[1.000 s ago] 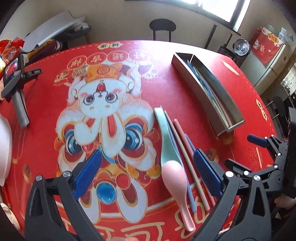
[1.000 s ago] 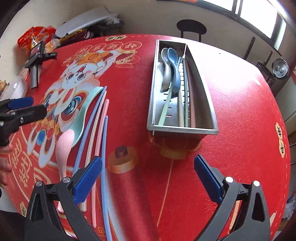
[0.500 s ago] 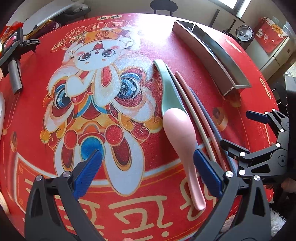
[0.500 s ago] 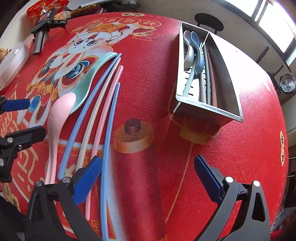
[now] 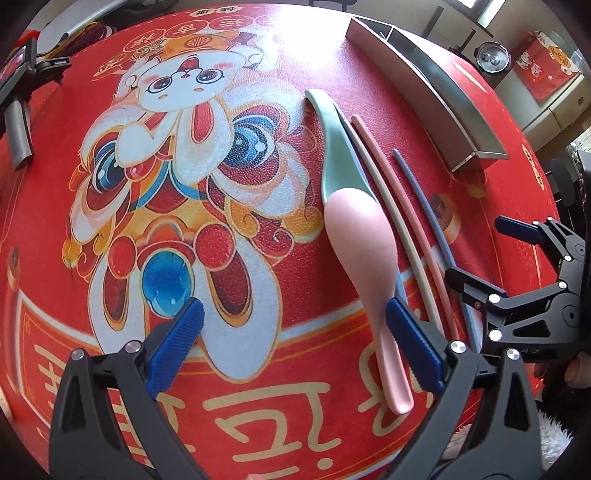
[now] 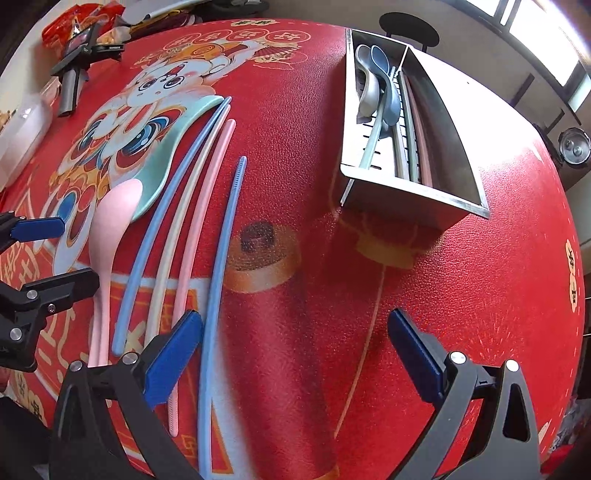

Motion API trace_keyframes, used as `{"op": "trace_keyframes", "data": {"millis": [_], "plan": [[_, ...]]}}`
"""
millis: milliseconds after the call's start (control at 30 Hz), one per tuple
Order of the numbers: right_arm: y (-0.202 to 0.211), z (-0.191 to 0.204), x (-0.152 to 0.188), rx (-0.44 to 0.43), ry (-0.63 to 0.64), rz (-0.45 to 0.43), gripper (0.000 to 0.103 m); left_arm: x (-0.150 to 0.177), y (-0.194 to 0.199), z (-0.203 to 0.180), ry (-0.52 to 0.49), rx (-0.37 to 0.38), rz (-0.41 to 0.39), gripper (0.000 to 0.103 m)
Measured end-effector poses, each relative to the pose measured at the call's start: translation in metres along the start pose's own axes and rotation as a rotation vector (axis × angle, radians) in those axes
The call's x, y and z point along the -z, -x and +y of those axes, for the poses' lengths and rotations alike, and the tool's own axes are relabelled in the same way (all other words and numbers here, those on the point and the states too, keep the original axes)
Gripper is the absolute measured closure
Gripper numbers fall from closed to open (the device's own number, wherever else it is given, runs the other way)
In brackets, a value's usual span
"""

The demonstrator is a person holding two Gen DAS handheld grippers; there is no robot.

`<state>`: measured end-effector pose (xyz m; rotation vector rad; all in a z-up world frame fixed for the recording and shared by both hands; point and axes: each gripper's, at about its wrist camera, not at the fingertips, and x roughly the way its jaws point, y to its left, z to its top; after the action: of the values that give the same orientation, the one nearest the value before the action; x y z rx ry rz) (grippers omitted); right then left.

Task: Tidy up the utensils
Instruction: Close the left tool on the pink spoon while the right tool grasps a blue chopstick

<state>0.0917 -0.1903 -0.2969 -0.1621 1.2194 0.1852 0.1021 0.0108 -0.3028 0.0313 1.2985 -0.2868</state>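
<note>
A pink spoon [image 5: 364, 236] lies on the red tablecloth, its bowl overlapping a green spoon [image 5: 334, 147]; both also show in the right wrist view: pink [image 6: 110, 221], green [image 6: 173, 147]. Several chopsticks lie beside them: blue [image 6: 218, 280], pink [image 6: 199, 221], cream [image 6: 181, 221]. A steel utensil holder [image 6: 458, 162] holds spoons and chopsticks. My left gripper [image 5: 291, 347] is open, low over the cloth, its right finger by the pink spoon's handle. My right gripper [image 6: 295, 354] is open, its left finger over the chopsticks' near ends.
A black tripod-like stand [image 6: 74, 77] and a snack bag [image 6: 59, 22] lie at the table's far left. A white container [image 6: 22, 129] sits at the left edge. A chair [image 6: 410, 26] stands beyond the table.
Both grippers have come lower and closer to the tablecloth. The left one has moved towards the pink spoon's handle, the right one towards the chopsticks' near ends. Both stay open.
</note>
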Motion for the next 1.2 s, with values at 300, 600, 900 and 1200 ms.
{"op": "trace_keyframes", "data": {"millis": [300, 600, 900, 1200], "plan": [[-0.001, -0.002, 0.0, -0.014, -0.015, 0.02, 0.006, -0.004, -0.003, 0.0, 0.008, 0.009, 0.017, 0.006], [0.0, -0.001, 0.002, -0.014, -0.02, 0.034, 0.006, -0.007, 0.009, 0.004, -0.003, 0.166, 0.003, 0.063], [0.003, 0.002, 0.007, -0.022, -0.007, 0.046, 0.006, -0.009, -0.001, -0.014, -0.043, 0.251, 0.037, 0.07], [0.003, 0.002, 0.007, -0.023, -0.007, 0.047, 0.006, -0.01, -0.002, -0.016, -0.052, 0.248, 0.023, 0.084]]}}
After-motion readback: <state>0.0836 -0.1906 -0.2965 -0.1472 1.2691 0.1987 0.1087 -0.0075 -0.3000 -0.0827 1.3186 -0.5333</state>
